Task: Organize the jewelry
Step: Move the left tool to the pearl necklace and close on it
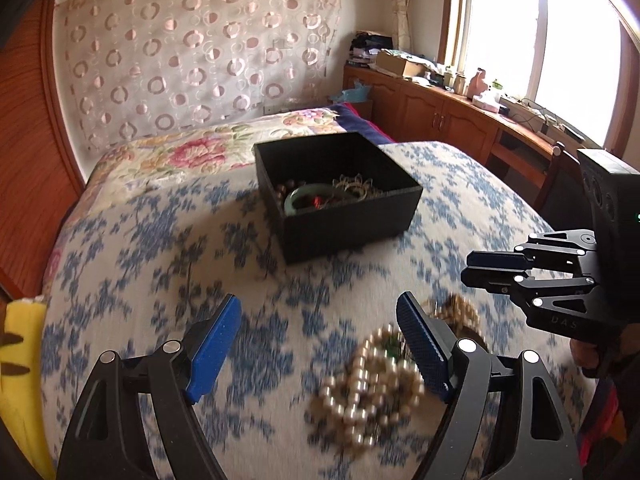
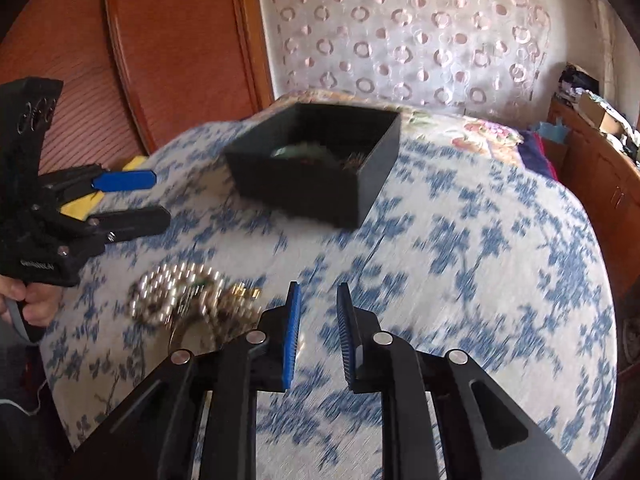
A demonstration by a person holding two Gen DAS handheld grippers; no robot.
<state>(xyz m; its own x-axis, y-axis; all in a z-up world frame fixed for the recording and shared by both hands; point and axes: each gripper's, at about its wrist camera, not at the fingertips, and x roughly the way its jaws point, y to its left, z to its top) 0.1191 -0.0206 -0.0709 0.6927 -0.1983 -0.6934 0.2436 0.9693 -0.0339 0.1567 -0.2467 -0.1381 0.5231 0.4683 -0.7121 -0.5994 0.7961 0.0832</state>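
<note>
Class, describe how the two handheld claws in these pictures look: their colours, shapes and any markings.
Both are black frames of flat, angular links joined by round silver pins. The left claw and the right claw have flat blue ribbed pads on their fingers. Small pale lettering sits on the bodies, too blurred to read surely. A boxy black block tops each handle.

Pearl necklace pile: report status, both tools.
Left tool open, empty. Right tool narrowly open, empty. Tangled pearl bead necklace pile on blue-floral bedspread, outside black square box. Path clear.
</note>
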